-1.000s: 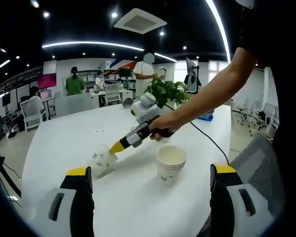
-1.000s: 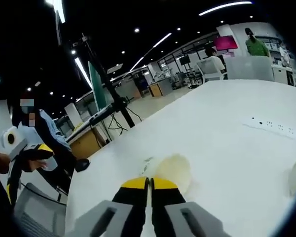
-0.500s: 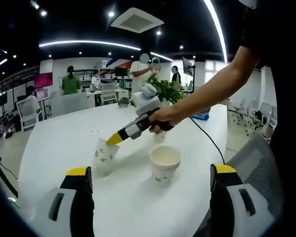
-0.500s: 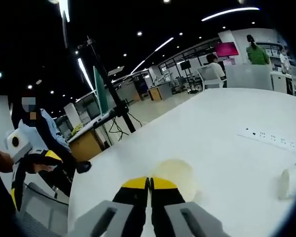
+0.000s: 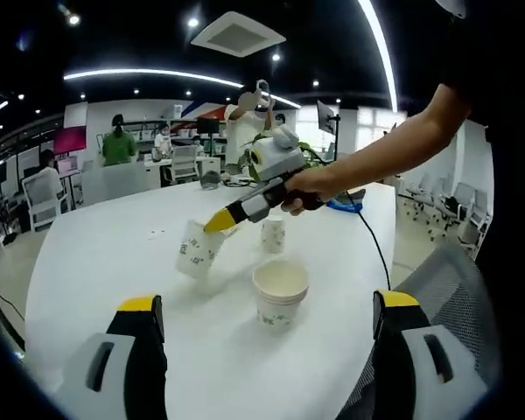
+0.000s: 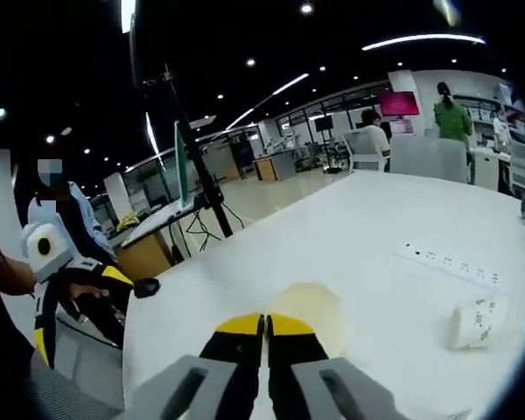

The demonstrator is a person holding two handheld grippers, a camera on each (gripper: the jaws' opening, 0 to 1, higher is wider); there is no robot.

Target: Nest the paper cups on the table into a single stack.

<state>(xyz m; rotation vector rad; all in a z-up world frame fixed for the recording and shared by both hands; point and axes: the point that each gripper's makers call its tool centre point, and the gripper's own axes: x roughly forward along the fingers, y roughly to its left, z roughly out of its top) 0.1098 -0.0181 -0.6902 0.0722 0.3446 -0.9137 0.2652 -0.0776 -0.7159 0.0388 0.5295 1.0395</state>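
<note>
White paper cup with green print (image 5: 198, 249) hangs pinched in our right gripper (image 5: 217, 221) above the white table (image 5: 96, 262), beside the nested cup stack (image 5: 279, 292); our left gripper (image 5: 267, 337) gapes empty. In the right gripper view the jaws clamp the cup's rim (image 6: 302, 308); next we judge it drops into the stack.

Both views low over white table (image 5: 96, 262), facing opposite ways

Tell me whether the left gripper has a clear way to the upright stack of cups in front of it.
Probably yes: the left gripper is open, and only bare table lies before the stack. The right gripper holds its cup off to one side.
</note>
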